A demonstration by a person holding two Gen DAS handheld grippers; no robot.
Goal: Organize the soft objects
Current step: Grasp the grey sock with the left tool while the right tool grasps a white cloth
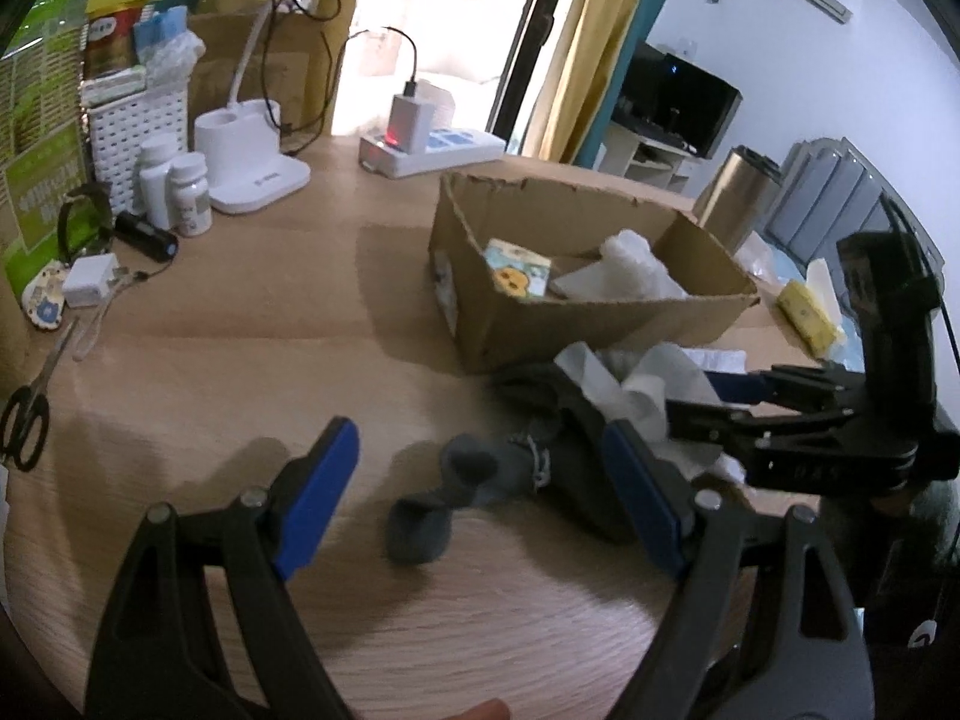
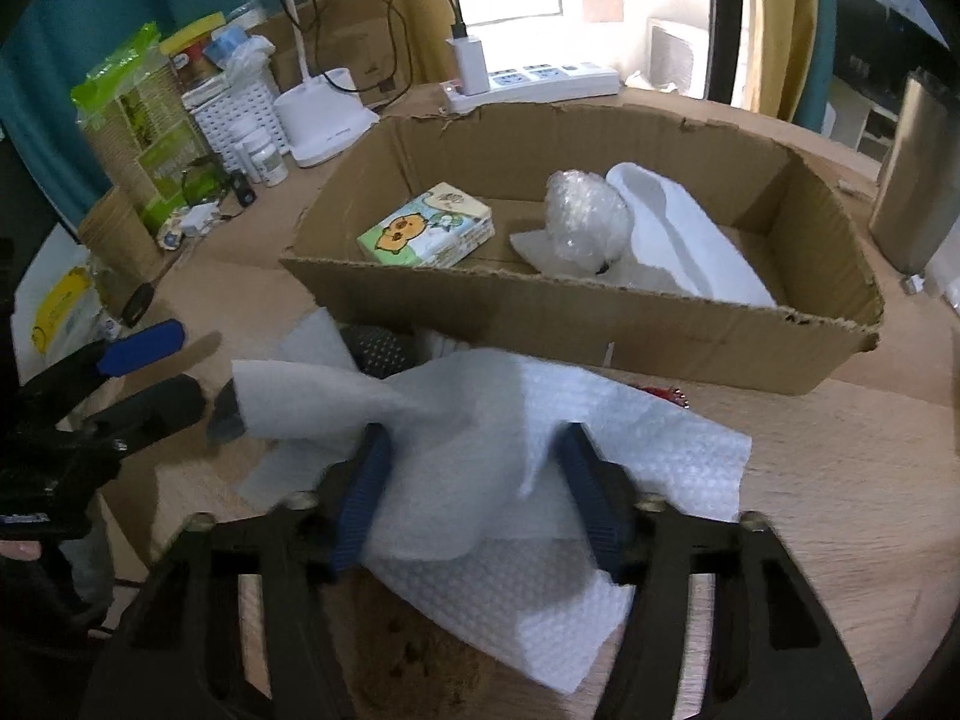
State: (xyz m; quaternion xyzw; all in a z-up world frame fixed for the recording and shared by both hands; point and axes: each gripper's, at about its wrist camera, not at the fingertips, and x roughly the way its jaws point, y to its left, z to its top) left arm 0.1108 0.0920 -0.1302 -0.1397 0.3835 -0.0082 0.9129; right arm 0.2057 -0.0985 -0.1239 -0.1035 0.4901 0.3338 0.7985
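A cardboard box (image 2: 600, 324) stands on the wooden table and holds a tissue pack (image 2: 426, 227), a bubble-wrap ball (image 2: 585, 210) and a white foam piece (image 2: 690, 234). It also shows in the left wrist view (image 1: 540, 330). In front of it lies a white paper towel (image 2: 480, 438). My right gripper (image 2: 474, 492) is open, with its fingers on either side of a raised fold of the towel. My left gripper (image 1: 480, 480) is open over a grey sock (image 1: 456, 492) and dark cloth (image 1: 558, 414).
At the table's back stand a white lamp base (image 1: 252, 162), pill bottles (image 1: 174, 186), a white basket (image 1: 132, 132) and a power strip (image 1: 432, 150). Scissors (image 1: 30, 402) lie at the left edge. A steel flask (image 2: 918, 180) stands to the right of the box.
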